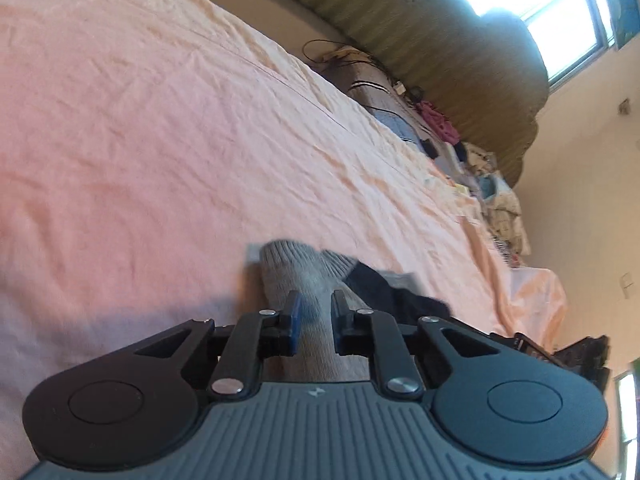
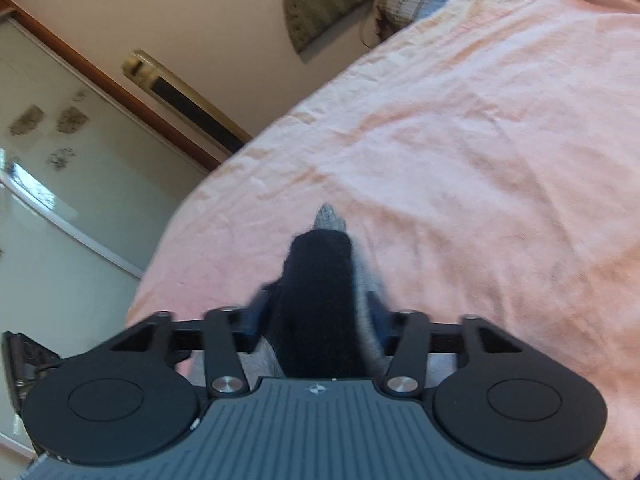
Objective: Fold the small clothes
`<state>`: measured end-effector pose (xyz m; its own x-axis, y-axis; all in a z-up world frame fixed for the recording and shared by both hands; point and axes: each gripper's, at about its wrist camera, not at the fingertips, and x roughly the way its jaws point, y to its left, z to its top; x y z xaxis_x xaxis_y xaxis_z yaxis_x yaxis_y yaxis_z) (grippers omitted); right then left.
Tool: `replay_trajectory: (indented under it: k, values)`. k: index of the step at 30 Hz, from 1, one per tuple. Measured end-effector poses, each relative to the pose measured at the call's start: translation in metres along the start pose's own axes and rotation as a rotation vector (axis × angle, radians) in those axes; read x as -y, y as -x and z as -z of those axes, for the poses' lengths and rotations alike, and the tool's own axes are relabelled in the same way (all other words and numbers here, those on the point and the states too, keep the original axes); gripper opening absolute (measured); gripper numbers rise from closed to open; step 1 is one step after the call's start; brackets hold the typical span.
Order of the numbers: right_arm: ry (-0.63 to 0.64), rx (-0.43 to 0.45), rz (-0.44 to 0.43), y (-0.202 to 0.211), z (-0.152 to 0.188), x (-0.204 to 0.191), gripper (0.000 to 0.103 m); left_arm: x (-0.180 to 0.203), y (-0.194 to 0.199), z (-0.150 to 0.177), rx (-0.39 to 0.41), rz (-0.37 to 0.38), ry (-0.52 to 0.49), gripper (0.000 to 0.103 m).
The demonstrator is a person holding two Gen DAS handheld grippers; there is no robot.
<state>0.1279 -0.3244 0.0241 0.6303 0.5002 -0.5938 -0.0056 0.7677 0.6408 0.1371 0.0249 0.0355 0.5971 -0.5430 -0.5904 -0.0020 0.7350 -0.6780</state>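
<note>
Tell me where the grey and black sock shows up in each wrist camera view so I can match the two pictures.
Left wrist view: the sock sits low and centre, its grey part between the left gripper fingers, the black part to the right.
Right wrist view: the sock sits low and centre, its black part between the right gripper fingers, a grey tip beyond.
Shared landmark: the pink bedsheet under it.
</note>
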Motion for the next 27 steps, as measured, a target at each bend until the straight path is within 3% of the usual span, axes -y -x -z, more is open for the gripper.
replay_trajectory:
  k: [2,3,4,7,11,12,13,14,19,23,24,26,27]
  values:
    - [0.040,-0.004,-0.036,0.021,0.010,0.009,0.088,-0.011,0.017,0.028,-0.018,0.073,0.057,0.055]
    - [0.053,-0.015,-0.039,0.034,0.018,0.015,0.088,-0.014,0.022,0.044,-0.017,0.094,0.087,0.091]
    - [0.054,-0.022,-0.039,0.046,0.024,0.022,0.088,-0.016,0.025,0.063,-0.018,0.111,0.111,0.098]
    - [0.018,-0.082,-0.090,0.071,0.050,0.043,0.085,-0.011,0.013,0.104,-0.107,0.176,0.123,0.098]
    - [0.030,-0.133,-0.109,0.082,0.084,0.045,0.070,0.016,0.007,0.128,-0.076,0.140,-0.032,0.094]
    - [0.019,-0.144,-0.114,0.082,0.089,0.044,0.062,0.019,0.004,0.127,-0.094,0.129,-0.050,0.060]
    - [0.014,-0.165,-0.108,0.079,0.093,0.042,0.035,0.019,-0.001,0.125,-0.132,0.099,-0.064,0.020]
    - [0.014,-0.178,-0.102,0.076,0.097,0.040,0.023,0.016,-0.004,0.121,-0.150,0.084,-0.061,0.021]
    - [0.062,-0.173,-0.184,0.081,0.117,0.013,0.022,0.013,0.032,0.104,-0.104,0.054,-0.173,0.017]
    - [0.032,-0.192,-0.180,0.079,0.130,0.023,0.030,-0.005,0.047,0.112,-0.148,0.012,-0.211,0.021]
    - [0.003,-0.173,-0.190,0.084,0.125,0.026,0.034,-0.007,0.056,0.114,-0.138,0.014,-0.220,0.026]
    - [-0.011,-0.066,-0.173,0.100,0.108,0.026,0.053,-0.005,0.069,0.114,-0.105,0.009,-0.241,0.042]
    - [-0.021,-0.012,-0.176,0.105,0.096,0.026,0.057,-0.004,0.074,0.112,-0.078,0.009,-0.243,0.070]
